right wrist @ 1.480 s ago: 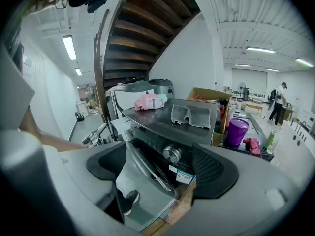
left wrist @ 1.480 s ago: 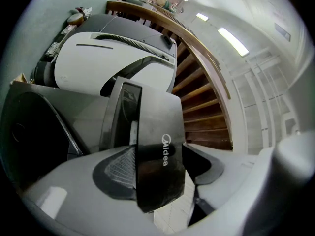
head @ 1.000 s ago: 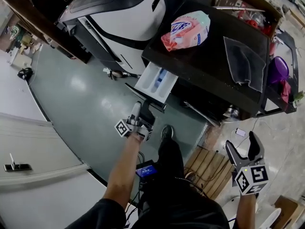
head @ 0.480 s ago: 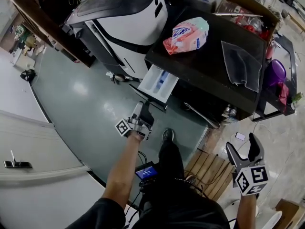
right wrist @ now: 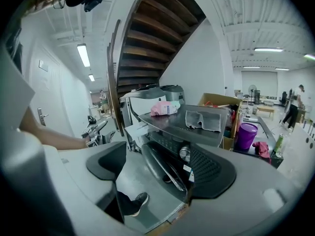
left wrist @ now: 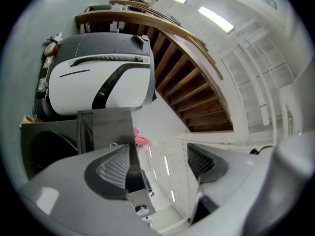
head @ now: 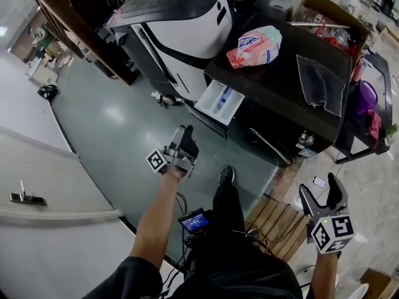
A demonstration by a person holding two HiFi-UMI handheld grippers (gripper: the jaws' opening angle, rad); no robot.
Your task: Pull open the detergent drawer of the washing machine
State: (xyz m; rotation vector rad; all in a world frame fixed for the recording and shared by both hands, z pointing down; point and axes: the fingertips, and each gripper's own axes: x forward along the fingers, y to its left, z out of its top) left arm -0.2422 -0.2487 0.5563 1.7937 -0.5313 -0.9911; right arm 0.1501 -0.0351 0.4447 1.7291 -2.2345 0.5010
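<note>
The black washing machine (head: 280, 73) stands at the upper right of the head view. Its white detergent drawer (head: 219, 101) sticks out of the front left corner, pulled open, with blue showing inside. My left gripper (head: 185, 134) hovers a short way in front of the drawer's front panel, open and holding nothing. In the left gripper view the left gripper (left wrist: 160, 163) has wide jaws with nothing gripped. My right gripper (head: 322, 189) hangs low at the right, open and empty. The right gripper view shows the drawer (right wrist: 138, 129) jutting out beyond my right gripper (right wrist: 160, 166).
A pink bag (head: 254, 47) and a grey cloth (head: 318, 83) lie on the washer top. A large white and black machine (head: 187, 36) stands to its left. A purple bucket (head: 368, 95) sits at the right, a wooden pallet (head: 274, 220) near my shoe (head: 225, 175).
My left gripper has lifted and drawn a little away from the drawer's front, still open. The right gripper has shifted slightly. The drawer stays pulled out.
</note>
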